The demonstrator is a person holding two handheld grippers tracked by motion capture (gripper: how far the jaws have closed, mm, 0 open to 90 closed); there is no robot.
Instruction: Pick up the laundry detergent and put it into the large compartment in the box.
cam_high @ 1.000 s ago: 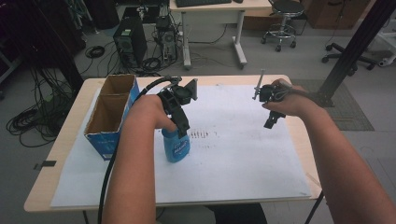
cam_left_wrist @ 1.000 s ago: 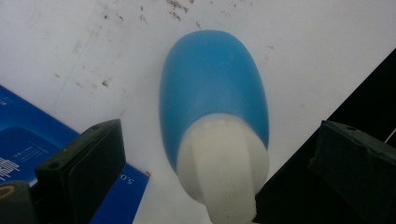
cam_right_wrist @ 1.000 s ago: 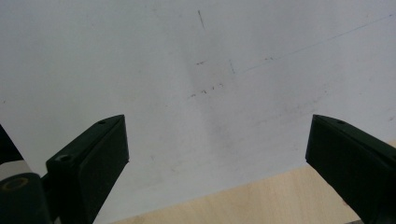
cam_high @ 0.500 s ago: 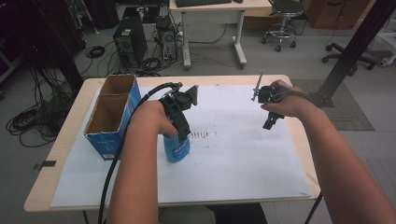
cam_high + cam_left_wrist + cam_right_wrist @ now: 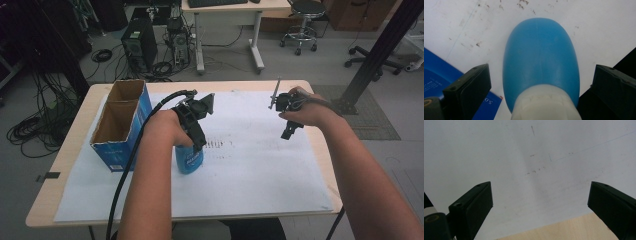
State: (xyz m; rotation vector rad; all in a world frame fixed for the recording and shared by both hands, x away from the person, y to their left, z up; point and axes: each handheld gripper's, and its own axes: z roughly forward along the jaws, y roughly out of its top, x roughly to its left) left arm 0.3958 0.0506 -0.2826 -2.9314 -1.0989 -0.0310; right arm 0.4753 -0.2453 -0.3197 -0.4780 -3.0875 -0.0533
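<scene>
With the left gripper (image 5: 537, 97) spread around but not pinching the upright blue bottle (image 5: 540, 62), and the right gripper (image 5: 539, 207) held open over the white paper (image 5: 524, 150), the bottle could be tipped by an off-centre closing.

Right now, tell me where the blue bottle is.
In the high view the bottle stands on the white paper, just right of the box; the left gripper straddles it with open jaws.

Dim, even room light in the high view, soft shadows under the forearms, near bottle (image 5: 540, 62) blurred, white paper (image 5: 524, 150) bright, no glare
</scene>
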